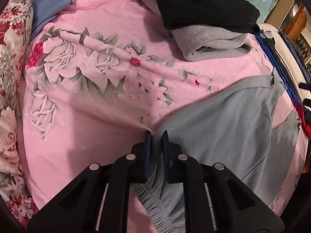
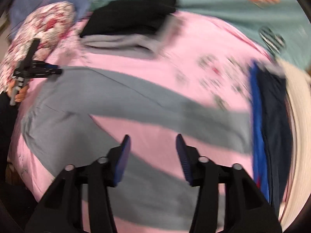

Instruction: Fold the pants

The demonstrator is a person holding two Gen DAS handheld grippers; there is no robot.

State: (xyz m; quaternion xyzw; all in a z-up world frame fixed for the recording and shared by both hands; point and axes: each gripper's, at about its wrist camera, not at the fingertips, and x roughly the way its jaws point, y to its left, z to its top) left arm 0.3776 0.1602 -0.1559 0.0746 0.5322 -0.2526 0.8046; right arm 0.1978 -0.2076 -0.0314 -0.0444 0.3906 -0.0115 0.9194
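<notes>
Grey pants [image 1: 223, 120] are pinched at the waistband by the left claw [image 1: 156, 136]; legs run rightward beneath the wide-open, empty right claw [image 2: 152, 141].

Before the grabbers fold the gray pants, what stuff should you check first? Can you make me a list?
1. Left gripper has hold of the gray pants at the waistband: ok, jaws closed on the fabric.
2. Right gripper ready to grab: ok, jaws wide open, empty, above the pants.
3. Both legs lie spread out on the pink sheet: ok, they run apart like a V.
4. Legs smooth, no wrinkles: cannot tell, the right wrist view is blurry.
5. Folded pile is out of the way: ok, it sits apart from the pants.
</notes>
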